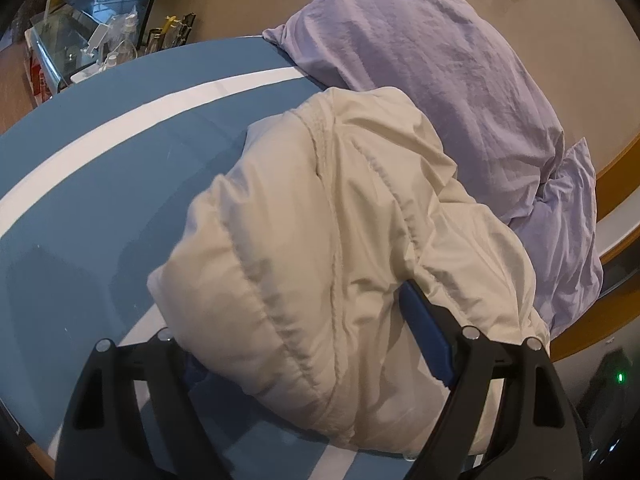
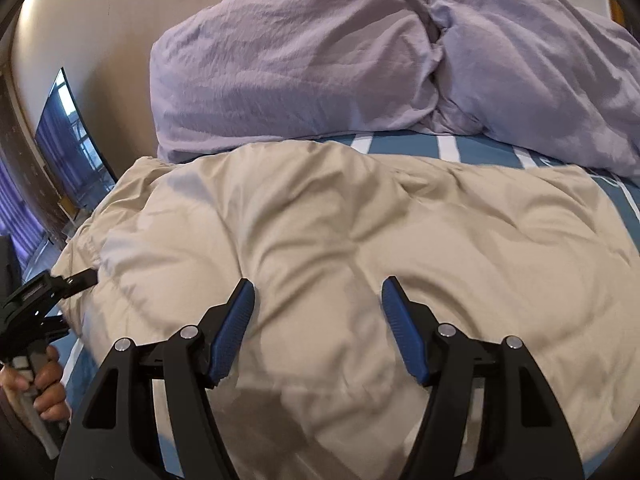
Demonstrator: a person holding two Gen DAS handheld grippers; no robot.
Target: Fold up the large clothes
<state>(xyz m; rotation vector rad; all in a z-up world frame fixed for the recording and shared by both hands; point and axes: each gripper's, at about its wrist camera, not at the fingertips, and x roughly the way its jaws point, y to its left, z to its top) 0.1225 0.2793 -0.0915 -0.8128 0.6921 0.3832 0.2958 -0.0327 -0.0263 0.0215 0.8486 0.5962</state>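
Observation:
A cream puffy jacket (image 2: 360, 248) lies folded on the blue bed sheet with white stripes (image 1: 100, 184). In the left wrist view its edge (image 1: 320, 240) bulges up between the jaws of my left gripper (image 1: 304, 344), which stand wide around the fabric; the left fingertip is hidden under it. The left gripper also shows in the right wrist view (image 2: 80, 280) at the jacket's left edge. My right gripper (image 2: 318, 292) is open, its blue pads (image 2: 236, 328) resting on top of the jacket, holding nothing.
Lilac pillows (image 2: 300, 68) lie at the head of the bed, against the beige wall. A bedside stand with bottles (image 1: 108, 52) and a dark screen (image 2: 68, 136) stand to the left. A wooden bed frame (image 1: 616, 216) runs on the right.

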